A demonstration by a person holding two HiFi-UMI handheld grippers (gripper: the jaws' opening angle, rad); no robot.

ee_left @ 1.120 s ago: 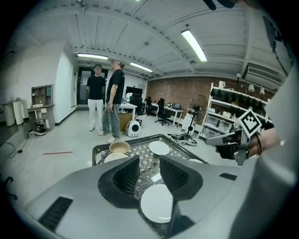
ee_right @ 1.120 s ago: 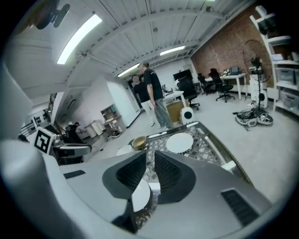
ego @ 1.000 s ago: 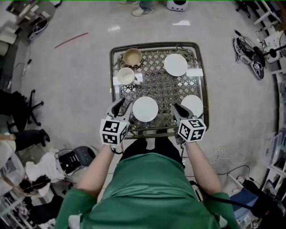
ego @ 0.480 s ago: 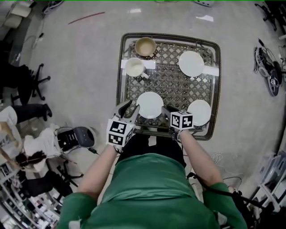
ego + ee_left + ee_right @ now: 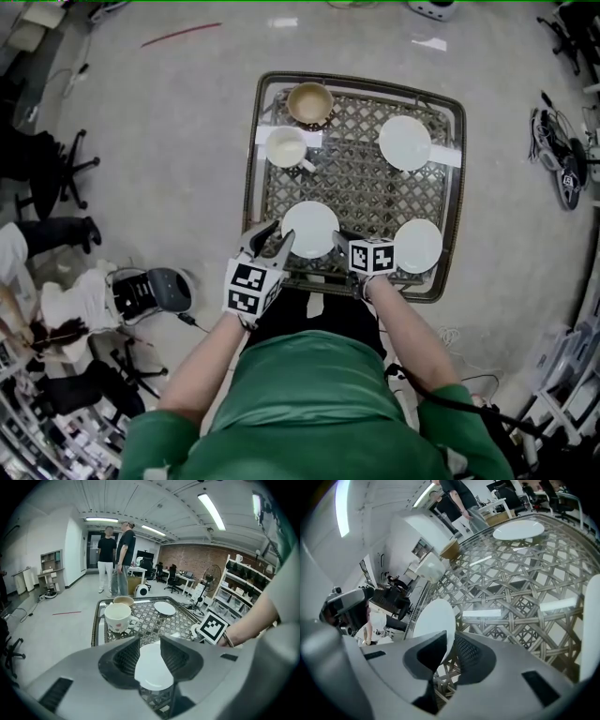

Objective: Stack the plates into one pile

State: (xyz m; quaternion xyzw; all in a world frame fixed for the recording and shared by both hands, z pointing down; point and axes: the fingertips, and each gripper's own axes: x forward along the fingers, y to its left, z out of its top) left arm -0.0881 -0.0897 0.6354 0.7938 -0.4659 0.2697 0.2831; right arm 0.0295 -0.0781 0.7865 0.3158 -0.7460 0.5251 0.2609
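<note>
Three white plates lie apart on the lattice table [image 5: 251, 178]: a near-left plate [image 5: 309, 228], a near-right plate [image 5: 418, 246] and a far-right plate [image 5: 405, 142]. My right gripper [image 5: 339, 246] is at the near-left plate's right rim. In the right gripper view its jaws [image 5: 449, 641] have just been closing and are shut on that plate's [image 5: 433, 618] edge. My left gripper [image 5: 270, 240] stands open at the plate's left rim. The plate [image 5: 152, 667] shows through the gap of the left gripper [image 5: 150, 645], untouched.
A white cup [image 5: 286, 147] and a tan bowl [image 5: 309, 101] stand at the table's far left. Two people [image 5: 117, 555] stand beyond the table's far end. Chairs, cables and gear lie on the floor around it.
Both grippers have come down to the near-left plate. The right one has moved left, from beside the near-right plate to this plate's right rim.
</note>
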